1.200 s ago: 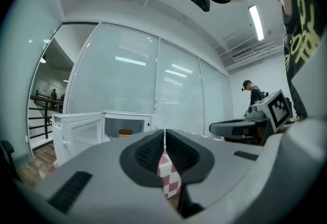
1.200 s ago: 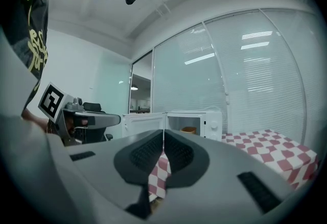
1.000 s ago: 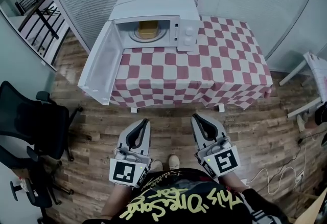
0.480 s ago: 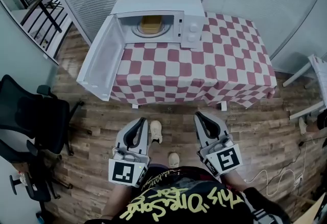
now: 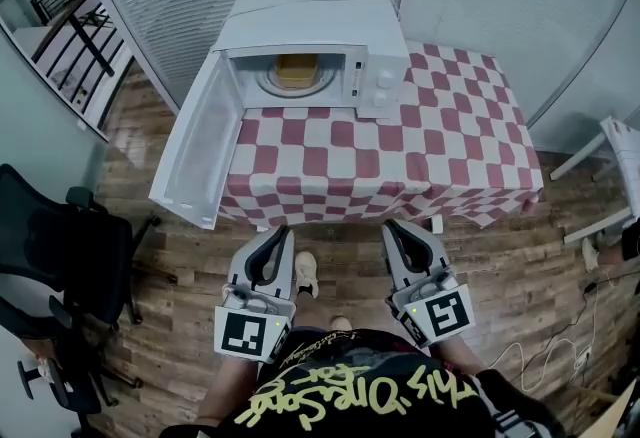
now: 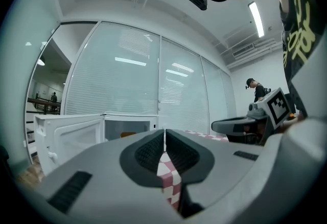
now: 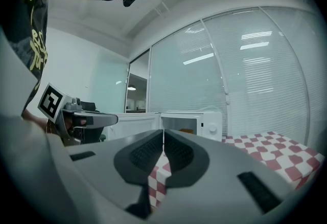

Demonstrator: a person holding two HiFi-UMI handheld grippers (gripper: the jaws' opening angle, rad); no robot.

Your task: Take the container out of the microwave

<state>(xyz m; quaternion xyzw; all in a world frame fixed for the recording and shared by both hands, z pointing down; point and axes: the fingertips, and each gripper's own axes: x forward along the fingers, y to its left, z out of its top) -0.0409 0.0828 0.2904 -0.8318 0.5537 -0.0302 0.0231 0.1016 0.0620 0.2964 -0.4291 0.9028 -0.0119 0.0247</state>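
A white microwave [image 5: 300,31] stands at the back left of the checkered table [image 5: 430,156], its door [image 5: 192,151] swung wide open to the left. Inside, on the turntable, sits a yellow-tan container [image 5: 294,71], also seen as an orange patch, the container [image 6: 128,135] in the left gripper view and the container [image 7: 187,130] in the right gripper view. Both grippers hover over the wooden floor in front of the table, well short of the microwave. My left gripper [image 5: 277,232] is shut and holds nothing. My right gripper [image 5: 393,227] is shut too, with nothing in it.
A black office chair [image 5: 60,246] stands at the left on the wood floor. Blinds and glass walls run behind the table. A white table leg [image 5: 600,181] and cables [image 5: 540,346] lie at the right. A person [image 6: 255,92] stands far off in the left gripper view.
Both grippers and the person have moved forward toward the table; the table's front edge now lies just ahead of the jaw tips. Both grippers stay shut.
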